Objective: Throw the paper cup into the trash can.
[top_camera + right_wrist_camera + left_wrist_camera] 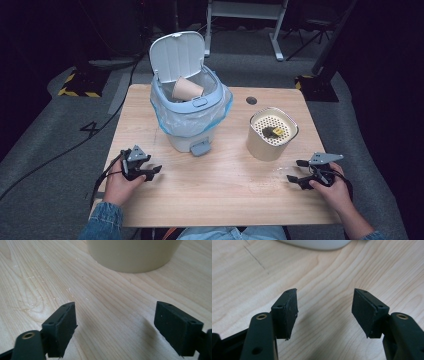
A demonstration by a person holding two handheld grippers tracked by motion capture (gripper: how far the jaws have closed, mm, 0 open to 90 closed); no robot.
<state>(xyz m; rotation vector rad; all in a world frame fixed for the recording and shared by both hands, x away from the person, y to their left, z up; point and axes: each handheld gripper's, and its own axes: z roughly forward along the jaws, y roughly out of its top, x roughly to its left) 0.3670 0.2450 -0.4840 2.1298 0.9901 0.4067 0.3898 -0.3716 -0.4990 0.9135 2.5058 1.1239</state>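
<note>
A pale blue pedal bin (190,107) stands at the back middle of the wooden table (225,190), lid up, lined with a blue bag. A brown paper cup (187,89) lies tilted inside it. A beige round container (271,133) with a perforated top stands to its right, with a small dark and yellow scrap on the holes. My left gripper (152,170) rests low at the front left, open and empty over bare wood (325,296), the bin's base (317,243) just ahead. My right gripper (296,171) sits at the front right, open and empty (115,306), facing the beige container (135,255).
A dark round cable hole (251,100) is set in the table's back right. A faint wet smear (37,307) shines on the wood by my right gripper. Dark floor with cables and a white desk frame (245,10) lie beyond the table.
</note>
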